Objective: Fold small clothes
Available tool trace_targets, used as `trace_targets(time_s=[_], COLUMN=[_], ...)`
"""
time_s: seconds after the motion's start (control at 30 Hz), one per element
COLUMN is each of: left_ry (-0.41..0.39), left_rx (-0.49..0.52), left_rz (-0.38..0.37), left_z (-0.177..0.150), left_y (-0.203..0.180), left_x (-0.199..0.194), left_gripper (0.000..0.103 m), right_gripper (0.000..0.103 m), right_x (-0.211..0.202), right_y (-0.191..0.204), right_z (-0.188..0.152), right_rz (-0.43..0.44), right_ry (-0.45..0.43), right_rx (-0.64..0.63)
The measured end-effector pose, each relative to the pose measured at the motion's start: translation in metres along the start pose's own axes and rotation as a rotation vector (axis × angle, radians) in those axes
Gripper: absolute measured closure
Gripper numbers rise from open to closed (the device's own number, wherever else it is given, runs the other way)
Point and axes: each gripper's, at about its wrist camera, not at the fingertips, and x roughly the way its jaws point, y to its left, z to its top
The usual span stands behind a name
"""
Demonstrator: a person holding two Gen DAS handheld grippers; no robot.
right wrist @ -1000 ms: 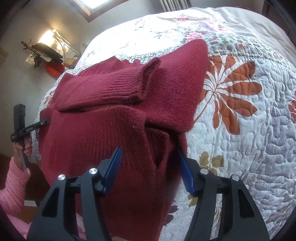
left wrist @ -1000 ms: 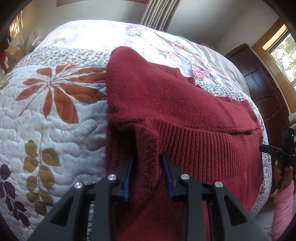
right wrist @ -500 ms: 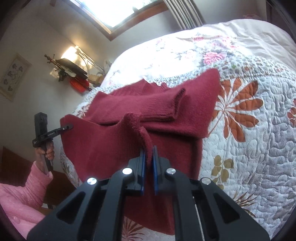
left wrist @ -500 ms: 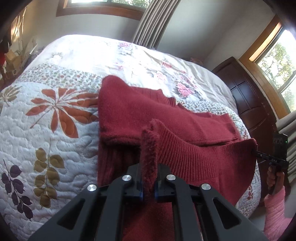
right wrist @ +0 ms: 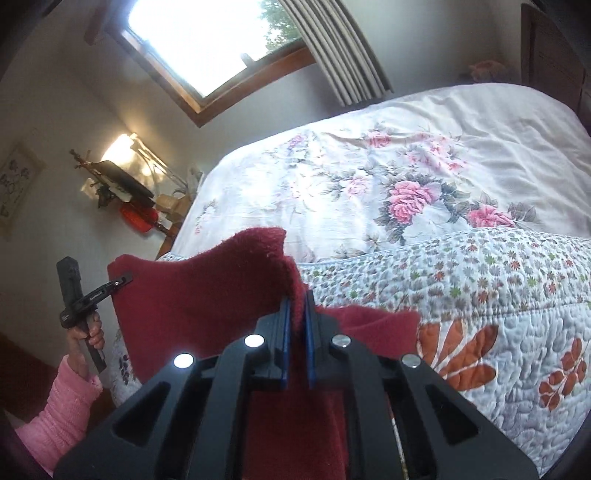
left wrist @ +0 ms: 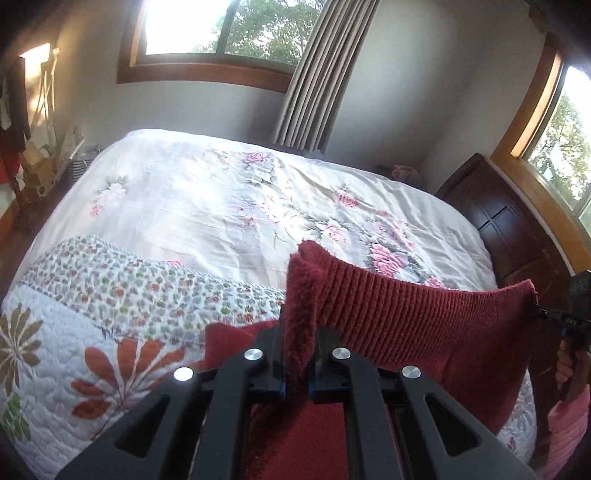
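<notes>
The left gripper [left wrist: 297, 354] has its fingers [left wrist: 279, 354] pressed onto one corner of a dark red knitted sweater [left wrist: 406, 317], the fabric bunched upright between the blue pads. The right gripper [right wrist: 295, 339] pinches the opposite corner of the same ribbed hem, its fingers [right wrist: 283, 339] closed on a fold of the sweater [right wrist: 207, 295] that stands up above the tips.

Between the two grippers the hem is held raised and stretched above the bed [left wrist: 229, 206]. In the left wrist view the ribbed band runs from the near fingers across to the right gripper [left wrist: 543, 314], which shows at the right edge with the person's right hand [left wrist: 569, 363] on its handle above a pink sleeve [left wrist: 569, 428]. In the right wrist view the left gripper [right wrist: 123, 277] appears at the left edge gripping the far corner, held by the left hand [right wrist: 88, 332], with a pink sleeve [right wrist: 62, 406] below it.

The lower part of the sweater hangs beneath the lifted hem, and part of it lies on the quilted bedspread [left wrist: 92, 332] with the orange leaf print, near the bed's front edge. Beyond the quilt a white floral sheet [right wrist: 388, 184] covers the rest of the bed.

A dark wooden headboard [left wrist: 517, 236] stands at the right of the bed in the left wrist view. Grey curtains [left wrist: 317, 74] hang beside a wood-framed window [left wrist: 214, 33] on the far wall. Whether any box or basket stands among the cluttered things by the wall [right wrist: 122, 192] cannot be told.
</notes>
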Motion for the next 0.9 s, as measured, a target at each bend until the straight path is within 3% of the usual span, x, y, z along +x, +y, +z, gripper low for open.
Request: trace_targets(time_s=[0.13, 0.3, 0.47, 0.6, 0.63, 0.7, 0.77, 0.9], left_ry=[0.111, 0.284, 0.335, 0.33, 0.324, 0.293, 0.25, 0.226], left_rx=[0.008, 0.029, -0.013, -0.052, -0.057, -0.08, -0.104, -0.082], left_rz=[0.066, 0.158, 0.169, 0.15, 0.143, 0.1, 0.054, 0.028], left_z=[0.01, -0.017, -0.029, -0.027, -0.024, -0.018, -0.016, -0.033], left_y=[0.004, 0.012, 0.026, 0.029, 0.029, 0.031, 0.034, 0.043], left_x=[0.061, 0.128, 0.148, 0.138, 0.132, 0.109, 0.075, 0.015], left_gripper=[0.096, 0.096, 0.092, 0.084, 0.08, 0.069, 0.045, 0.035], right_gripper=[0.097, 0.097, 0.097, 0.092, 0.082, 0.075, 0.069, 0.052], right_x=[0.066, 0.132, 0.154, 0.149, 0.143, 0.124, 0.098, 0.041], right_y=[-0.031, -0.067, -0.088, -0.089, -0.087, -0.081, -0.07, -0.05], right_z=[0.011, -0.01, -0.027, -0.03, -0.028, -0.025, -0.025, -0.044], right_rz=[-0.094, -0.167, -0.199, -0.186, -0.187, -0.179, -0.164, -0.153], right_ry=[0.09, 0.215, 0.27, 0.259, 0.255, 0.226, 0.209, 0.187], right_rx=[0.063, 0.158, 0.229, 0.245, 0.246, 0.229, 0.189, 0.117])
